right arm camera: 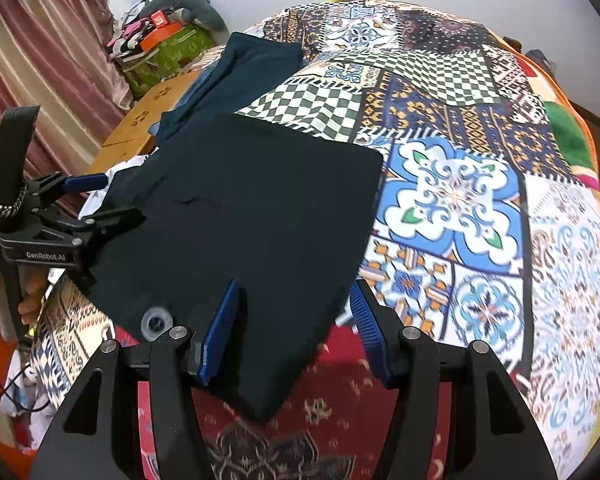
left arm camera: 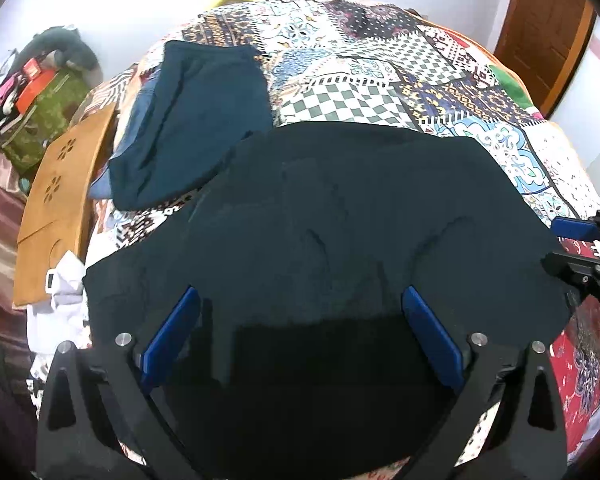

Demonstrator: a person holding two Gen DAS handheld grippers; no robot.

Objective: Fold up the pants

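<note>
Dark navy pants [left arm camera: 340,220] lie folded flat on the patterned bedspread, also in the right wrist view [right arm camera: 252,216]. My left gripper [left arm camera: 300,300] is open, its blue fingers [left arm camera: 172,332] spread over the pants' near edge; it also shows from the side in the right wrist view [right arm camera: 96,200]. My right gripper [right arm camera: 294,292] is open, its blue fingers [right arm camera: 220,328] astride the pants' near right corner. It shows in the left wrist view [left arm camera: 568,244] at the pants' right edge. Neither holds cloth.
A teal folded garment [left arm camera: 196,120] lies beyond the pants at the far left of the bedspread [right arm camera: 460,184]. An orange-brown panel [left arm camera: 60,208], white cloth [left arm camera: 64,280] and a cluttered green box [left arm camera: 40,120] stand at the left. A door [left arm camera: 548,28] is at the far right.
</note>
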